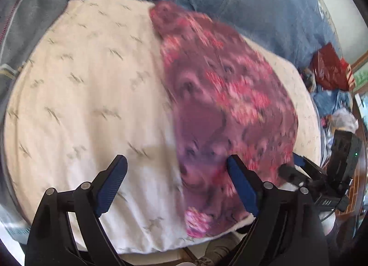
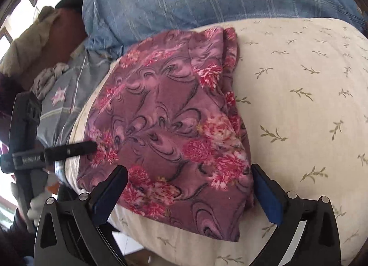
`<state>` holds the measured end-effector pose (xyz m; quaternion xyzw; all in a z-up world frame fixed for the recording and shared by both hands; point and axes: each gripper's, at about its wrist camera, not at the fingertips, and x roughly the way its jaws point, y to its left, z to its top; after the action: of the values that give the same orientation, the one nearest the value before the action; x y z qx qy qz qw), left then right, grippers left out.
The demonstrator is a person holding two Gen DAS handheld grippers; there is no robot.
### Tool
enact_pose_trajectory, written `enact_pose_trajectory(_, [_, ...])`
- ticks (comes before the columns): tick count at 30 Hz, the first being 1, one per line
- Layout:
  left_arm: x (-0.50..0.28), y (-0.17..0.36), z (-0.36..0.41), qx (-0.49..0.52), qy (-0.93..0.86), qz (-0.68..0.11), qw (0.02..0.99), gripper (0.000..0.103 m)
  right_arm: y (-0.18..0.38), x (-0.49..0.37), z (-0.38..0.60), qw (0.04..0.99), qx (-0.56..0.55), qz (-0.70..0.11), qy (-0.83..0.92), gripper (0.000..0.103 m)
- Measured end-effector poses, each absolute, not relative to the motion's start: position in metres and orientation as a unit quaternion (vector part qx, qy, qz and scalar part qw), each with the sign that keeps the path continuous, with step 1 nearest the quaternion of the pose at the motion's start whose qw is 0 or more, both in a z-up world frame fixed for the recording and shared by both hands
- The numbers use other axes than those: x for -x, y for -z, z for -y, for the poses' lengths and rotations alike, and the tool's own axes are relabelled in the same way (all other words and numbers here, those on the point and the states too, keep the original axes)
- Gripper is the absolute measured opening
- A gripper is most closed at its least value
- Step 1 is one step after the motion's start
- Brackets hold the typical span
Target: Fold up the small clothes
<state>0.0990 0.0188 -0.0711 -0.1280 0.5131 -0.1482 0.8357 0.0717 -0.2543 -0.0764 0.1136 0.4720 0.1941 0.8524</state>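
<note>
Both tools released: left tool (image 1: 177,183), right tool (image 2: 191,188) over floral garment (image 2: 165,128). Risk: fold springs open w/ nothing pinning it.

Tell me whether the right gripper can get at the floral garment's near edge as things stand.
Probably yes. The right gripper stands open just above the folded floral garment on the cream cushion, its fingers straddling the near edge, with nothing lying between.

A purple floral garment (image 2: 170,128) lies folded flat on the cream cushion (image 2: 299,105).
</note>
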Motion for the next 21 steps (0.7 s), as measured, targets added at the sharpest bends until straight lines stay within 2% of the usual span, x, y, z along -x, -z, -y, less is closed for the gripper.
enact_pose_trajectory(2, [-0.111,0.066,-0.024,0.135,0.148,-0.510,0.836,0.089,0.063,-0.079,0.266,0.862,-0.136,-0.453,-0.184,0.092])
enact_pose_trajectory(5, [-0.141,0.059,-0.017,0.123,0.139,-0.509,0.841,0.089,0.040,-0.106,0.287,0.879,-0.172,-0.416,-0.159,0.094])
enact_pose_trajectory(7, [-0.160,0.060,-0.005,0.118,0.136,-0.512,0.840,0.089,0.037,-0.134,0.292,0.876,-0.187,-0.417,-0.155,0.092])
enact_pose_trajectory(9, [-0.182,0.064,0.004,0.131,0.138,-0.522,0.832,0.089,0.041,-0.159,0.289,0.872,-0.199,-0.420,-0.152,0.080])
enact_pose_trajectory(10, [-0.191,0.065,0.008,0.138,0.138,-0.528,0.826,0.089,0.044,-0.170,0.286,0.870,-0.200,-0.423,-0.157,0.068])
enact_pose_trajectory(11, [-0.200,0.066,0.012,0.147,0.137,-0.534,0.821,0.088,0.049,-0.183,0.280,0.864,-0.194,-0.436,-0.161,0.043])
enact_pose_trajectory(12, [-0.205,0.067,0.016,0.153,0.140,-0.536,0.818,0.087,0.054,-0.194,0.273,0.856,-0.186,-0.453,-0.167,0.027])
enact_pose_trajectory(13, [-0.209,0.064,0.018,0.161,0.147,-0.533,0.817,0.087,0.053,-0.198,0.270,0.854,-0.187,-0.453,-0.173,0.019])
enact_pose_trajectory(15, [-0.214,0.059,0.019,0.165,0.145,-0.523,0.824,0.087,0.036,-0.193,0.271,0.873,-0.191,-0.408,-0.189,0.014])
enact_pose_trajectory(16, [-0.218,0.060,0.020,0.158,0.135,-0.520,0.828,0.087,0.028,-0.188,0.274,0.884,-0.192,-0.378,-0.194,0.006])
enact_pose_trajectory(17, [-0.224,0.063,0.020,0.152,0.127,-0.524,0.828,0.087,0.023,-0.184,0.279,0.892,-0.196,-0.358,-0.192,0.005])
enact_pose_trajectory(19, [-0.237,0.076,0.022,0.145,0.110,-0.540,0.822,0.087,0.032,-0.192,0.290,0.894,-0.200,-0.370,-0.156,0.005])
enact_pose_trajectory(21, [-0.237,0.069,0.022,0.141,0.106,-0.531,0.829,0.087,0.059,-0.206,0.297,0.876,-0.186,-0.431,-0.114,0.005])
